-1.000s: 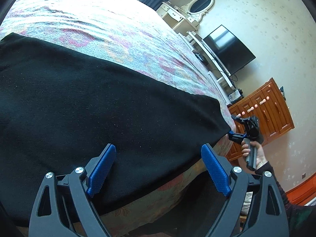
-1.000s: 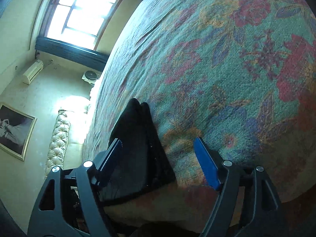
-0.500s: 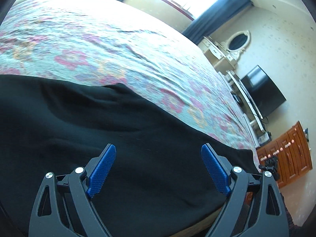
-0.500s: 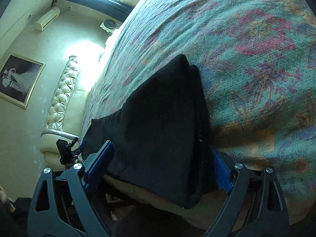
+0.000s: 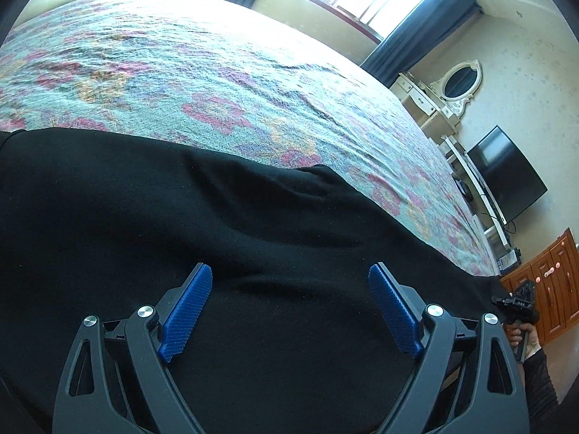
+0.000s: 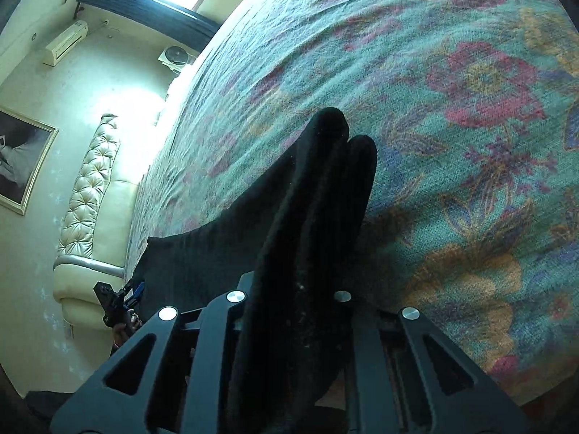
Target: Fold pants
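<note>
Black pants point(image 5: 253, 253) lie spread along the near edge of a floral bed cover point(image 5: 253, 72). My left gripper point(image 5: 289, 269) hovers open just above the fabric, nothing between its blue pads point(image 5: 188, 307). At the far right end of the pants, my right gripper point(image 5: 517, 300) appears small, held by a hand. In the right wrist view, the right gripper point(image 6: 293, 289) is closing its jaws on one end of the pants point(image 6: 318, 199). The cloth is pinched into an upright double ridge that hides the pads. The left gripper point(image 6: 119, 300) shows far off at the other end.
A window with dark curtains point(image 5: 416, 18), a white dressing table with an oval mirror point(image 5: 456, 83), a black TV point(image 5: 506, 177) and a wooden cabinet point(image 5: 553, 285) stand beyond the bed. A cream tufted headboard point(image 6: 87, 209) and a framed picture point(image 6: 21, 159) are on the left.
The right gripper's jaws have closed on the pants' end, bunching it into a ridge. The left gripper has slid sideways along the pants and turned toward the window, still open.
</note>
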Demonstrator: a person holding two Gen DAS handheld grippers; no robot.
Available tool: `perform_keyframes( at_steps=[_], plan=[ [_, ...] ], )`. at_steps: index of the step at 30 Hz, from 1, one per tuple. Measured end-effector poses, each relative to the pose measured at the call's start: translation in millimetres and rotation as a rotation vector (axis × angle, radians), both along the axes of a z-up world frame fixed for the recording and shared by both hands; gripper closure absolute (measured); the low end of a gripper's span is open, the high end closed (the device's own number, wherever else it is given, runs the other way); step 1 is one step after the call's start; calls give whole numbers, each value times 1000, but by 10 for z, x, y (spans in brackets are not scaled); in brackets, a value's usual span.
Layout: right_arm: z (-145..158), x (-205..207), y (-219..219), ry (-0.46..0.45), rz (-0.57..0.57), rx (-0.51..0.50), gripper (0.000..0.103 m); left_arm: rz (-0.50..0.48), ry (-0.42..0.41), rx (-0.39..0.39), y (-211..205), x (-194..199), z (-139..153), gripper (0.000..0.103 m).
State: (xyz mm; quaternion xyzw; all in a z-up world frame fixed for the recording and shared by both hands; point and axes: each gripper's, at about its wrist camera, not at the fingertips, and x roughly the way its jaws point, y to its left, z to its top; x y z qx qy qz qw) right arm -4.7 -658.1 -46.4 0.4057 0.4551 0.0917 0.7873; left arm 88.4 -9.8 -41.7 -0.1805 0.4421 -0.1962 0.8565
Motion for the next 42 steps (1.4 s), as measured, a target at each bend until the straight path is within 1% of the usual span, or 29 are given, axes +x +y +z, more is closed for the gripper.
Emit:
perform_keyframes(
  at_steps=[4,8,12,16,21,26,30,32,34,37,42],
  plan=[
    [321,3,134,-36,-19,-33,89,-41,-28,70,-114,-24,-34,16],
    [650,61,333,-79,-17,-49,89,-61,-38,109,-149,-29,-51,16],
    [994,124,626,-122,-2,-80,89,-56,-29,93,-120,0,-59,15],
    [1335,201,945,-163,27,-110,89,-63,-30,94,-120,9,-62,15],
    [1603,321,1377,-192,70,-128,89,-71,-43,104,-130,-36,-62,14],
    [1707,441,1798,-208,113,-153,89,-80,-44,91,-113,-29,-59,14],
    [1681,565,2151,-202,151,-178,89,-81,-38,67,-82,-24,-50,14],
    [1635,628,2310,-196,168,-166,89,-85,-39,62,-78,-34,-49,14],
    [1583,686,2464,-192,186,-180,89,-91,-44,61,-76,-48,-53,14],
    [1519,773,2707,-184,214,-207,89,-101,-51,75,-89,-59,-75,14],
    [1407,889,3034,-174,250,-209,89,-140,-74,129,-181,-96,-110,9]
  ],
)
